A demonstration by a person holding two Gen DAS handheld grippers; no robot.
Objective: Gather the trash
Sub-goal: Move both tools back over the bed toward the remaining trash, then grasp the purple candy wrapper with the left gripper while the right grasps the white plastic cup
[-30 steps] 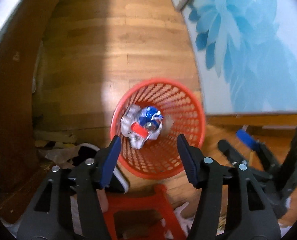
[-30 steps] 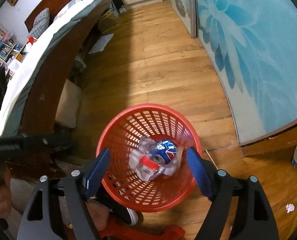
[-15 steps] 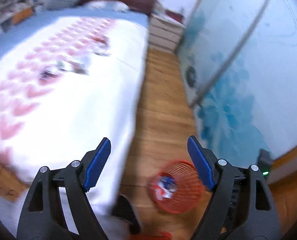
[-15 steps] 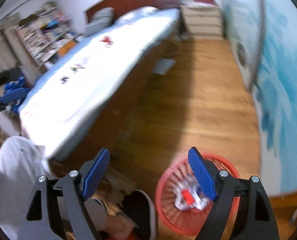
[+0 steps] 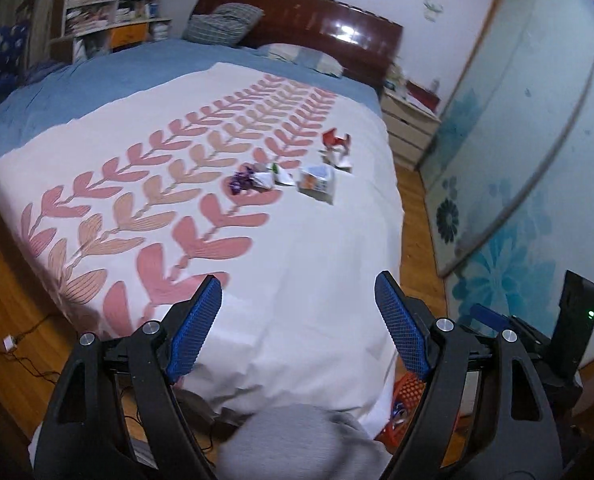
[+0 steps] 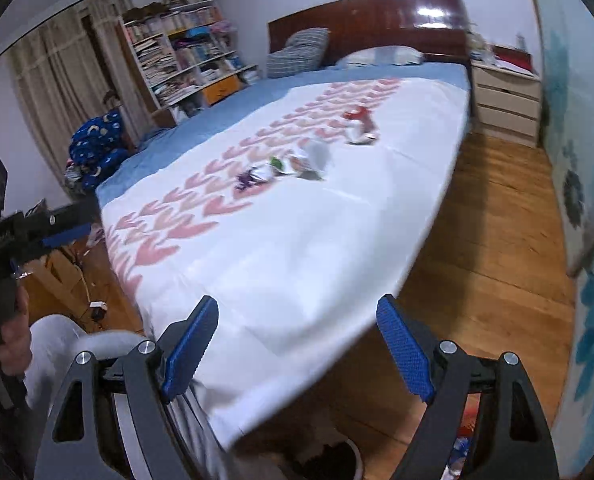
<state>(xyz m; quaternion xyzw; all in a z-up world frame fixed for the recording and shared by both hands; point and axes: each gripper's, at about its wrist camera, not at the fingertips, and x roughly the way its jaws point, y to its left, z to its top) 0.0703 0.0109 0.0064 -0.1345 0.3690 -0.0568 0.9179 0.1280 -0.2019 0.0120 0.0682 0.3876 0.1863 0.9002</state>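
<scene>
Left gripper [image 5: 297,320]: black frame, blue ribbed fingers [image 5: 195,328] spread wide, nothing between them; raised over the foot of the bed, pointed along it toward the headboard.

Right gripper [image 6: 297,340]: same build, blue fingers [image 6: 405,350] also spread wide and empty; raised over the near corner of the bed, wooden plank floor [image 6: 497,216] to its right.

Bed with white cover printed in rows of pink leaf shapes [image 5: 289,248]: blue sheet beyond the cover, dark glossy wooden headboard [image 5: 329,28] at the far end, striped pillows against it.

Trash, lying in a loose cluster on the white cover, far half of the bed, toward its right edge, well apart from both grippers:
- crumpled purple wrapper [image 5: 243,180], leftmost;
- small white scrap with green mark [image 5: 279,174], just beside the wrapper;
- pale crushed carton with orange print [image 5: 317,184], next to the right;
- red-and-white crumpled packet [image 5: 337,148], farthest toward the headboard.

Red plastic mesh bin [image 5: 407,394]: on the floor at the foot of the bed, mostly hidden behind the left gripper's right finger; contents only partly seen.

Person's grey-clad knee [image 5: 297,440]: at the bottom edge of the left view.

Bookshelf packed with books [image 6: 185,52]: against the far wall, left of the bed.

Pale drawer unit [image 6: 505,100]: right of the headboard.
</scene>
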